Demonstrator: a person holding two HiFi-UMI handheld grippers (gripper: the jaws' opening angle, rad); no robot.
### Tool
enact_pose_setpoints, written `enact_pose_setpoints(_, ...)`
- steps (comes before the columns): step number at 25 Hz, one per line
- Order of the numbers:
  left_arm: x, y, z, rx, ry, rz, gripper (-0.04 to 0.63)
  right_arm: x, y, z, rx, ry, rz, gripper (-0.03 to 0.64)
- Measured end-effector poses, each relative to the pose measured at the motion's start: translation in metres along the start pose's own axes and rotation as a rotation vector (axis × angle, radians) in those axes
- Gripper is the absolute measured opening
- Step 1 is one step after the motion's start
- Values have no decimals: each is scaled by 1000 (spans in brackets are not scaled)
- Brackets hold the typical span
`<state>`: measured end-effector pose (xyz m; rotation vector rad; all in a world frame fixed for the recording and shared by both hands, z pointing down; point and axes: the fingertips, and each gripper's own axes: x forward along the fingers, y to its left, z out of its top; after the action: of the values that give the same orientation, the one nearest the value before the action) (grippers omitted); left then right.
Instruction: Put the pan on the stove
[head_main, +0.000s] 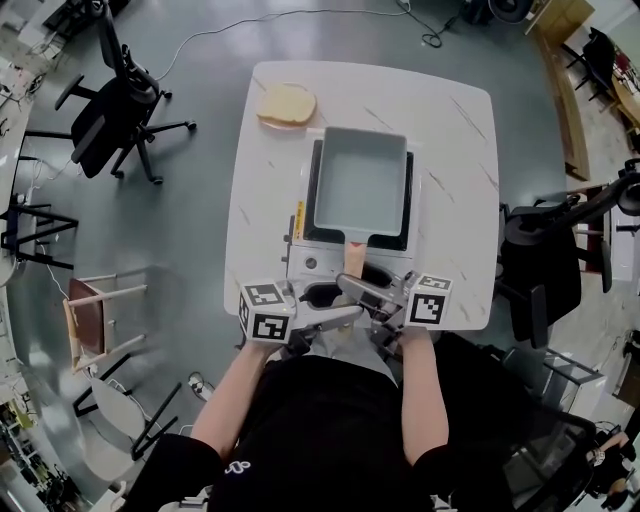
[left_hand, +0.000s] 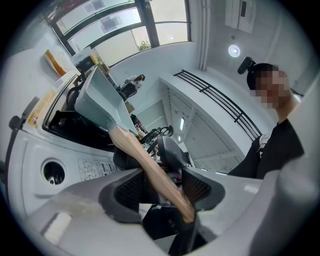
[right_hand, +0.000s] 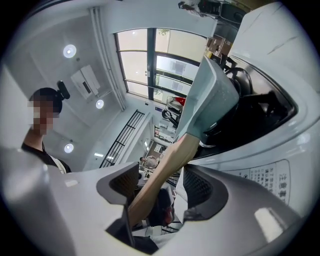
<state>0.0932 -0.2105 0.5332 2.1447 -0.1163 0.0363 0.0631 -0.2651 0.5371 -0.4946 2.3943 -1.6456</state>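
Square pan (head_main: 360, 185) rests on the portable gas stove (head_main: 310, 262) on the table (head_main: 450, 130) — wooden handle (head_main: 355, 258) toward the person (head_main: 330, 420). The left tongs (left_hand: 165, 182) and right tongs (right_hand: 162, 185) stand apart — handle between, unclamped.

You are standing in a lab-like workroom. Wheeled office chairs (head_main: 115, 115) stand on a bare grey floor (head_main: 200, 210), loose cables (head_main: 432, 40) trail across it, and a portable stove (head_main: 318, 262) sits on a lone white table (head_main: 455, 150).
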Motion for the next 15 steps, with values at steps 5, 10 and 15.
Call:
enact_pose_setpoints(5, -4, 0, -1, 9, 2, 20, 232, -13, -5, -1, -29, -12, -80, 282)
enact_pose_setpoints(10, -17, 3, 4, 37, -60, 86, 233, -27, -7, 1, -56, -53, -148, 282)
enact_pose_setpoints(15, -37, 1, 20, 84, -168, 178, 232, -39, 0, 9, -135, -99, -211, 259)
